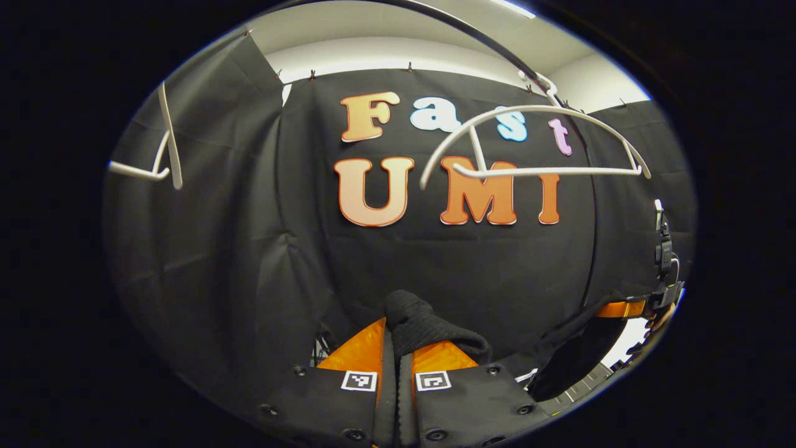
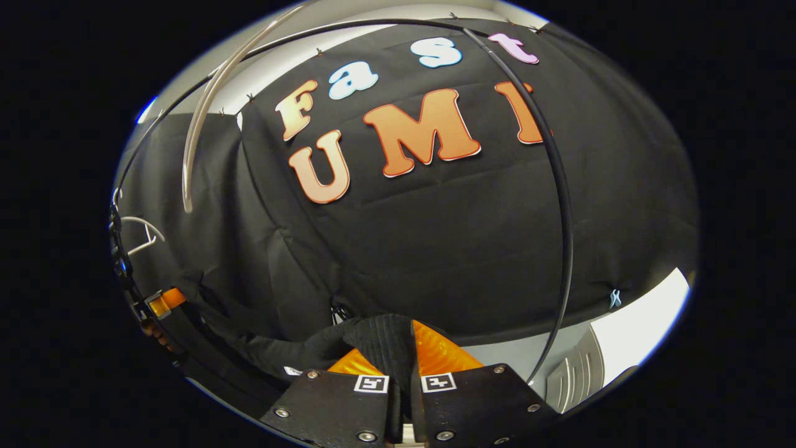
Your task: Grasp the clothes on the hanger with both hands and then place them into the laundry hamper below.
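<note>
one dark knitted garment (image 1: 423, 323) is the only piece of clothing in sight, and it is already off the hanger: a bunched fold of it sits pinched between the fingers of the left gripper (image 1: 398, 358), and in the right gripper view another fold of the same black cloth (image 2: 385, 339) is clamped between the fingers of the right gripper (image 2: 401, 358), with the rest sagging away in a loose band toward the far side. both tongs are closed on the fabric, each with only a small tuck of it

it looks soft, limp and light, with a ribbed weave that should give the pads good bite, so slipping seems unlikely; the risk is more that the slack middle droops and catches on something. holding it at two well-separated points, as now, keeps it spread and manageable; a deeper bite of cloth would be safer than the thin folds now held

two white plastic hangers hang above in the left gripper view: a full curved one (image 1: 535, 140) near the upper right, bare, and part of another (image 1: 165, 149) at the left edge. they hang from one thin black rail (image 2: 559, 205) that arcs overhead. i cannot see the laundry hamper, so i judge the garment must be lowered below the present line of sight before either grip lets go
</note>
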Motion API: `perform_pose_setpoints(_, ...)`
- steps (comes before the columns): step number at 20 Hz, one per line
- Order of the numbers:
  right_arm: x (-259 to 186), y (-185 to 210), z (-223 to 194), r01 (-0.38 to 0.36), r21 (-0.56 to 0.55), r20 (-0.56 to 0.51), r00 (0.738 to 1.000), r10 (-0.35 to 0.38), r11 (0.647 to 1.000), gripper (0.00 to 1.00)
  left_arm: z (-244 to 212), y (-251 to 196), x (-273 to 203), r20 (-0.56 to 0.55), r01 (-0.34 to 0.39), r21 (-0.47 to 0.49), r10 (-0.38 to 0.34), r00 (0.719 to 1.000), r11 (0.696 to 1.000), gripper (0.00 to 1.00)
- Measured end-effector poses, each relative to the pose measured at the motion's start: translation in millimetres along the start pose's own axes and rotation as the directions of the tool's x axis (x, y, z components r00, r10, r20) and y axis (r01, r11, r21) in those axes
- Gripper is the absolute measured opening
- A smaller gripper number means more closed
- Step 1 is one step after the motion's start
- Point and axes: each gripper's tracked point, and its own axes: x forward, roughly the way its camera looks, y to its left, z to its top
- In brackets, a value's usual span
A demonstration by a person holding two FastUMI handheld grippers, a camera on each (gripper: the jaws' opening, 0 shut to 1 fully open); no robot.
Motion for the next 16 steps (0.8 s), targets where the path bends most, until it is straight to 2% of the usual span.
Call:
perform_pose_setpoints(4, 9.5, 9.1, -43.3, 0.005, -0.025, -0.054, 0.999, -0.006, 1.0, 0.05, -46.4, -13.1, 8.1, -0.085, 0.027, -0.017, -0.028, 0.996, 0.999, 0.09)
perform_pose_setpoints(10, 31.7, 29.3, -93.9, -0.005, -0.042, -0.124, 0.992, 0.0, 0.999, 0.05, -114.8, -23.9, 22.1, -0.212, -0.002, -0.012, -0.001, 0.977, 1.0, 0.09)
perform_pose_setpoints(16, 43.9, 44.4, -151.5, -0.001, -0.103, -0.195, 0.981, -0.019, 0.995, 0.05, -198.7, -28.9, 30.5, -0.361, -0.04, -0.035, 0.025, 0.932, 0.999, 0.09)
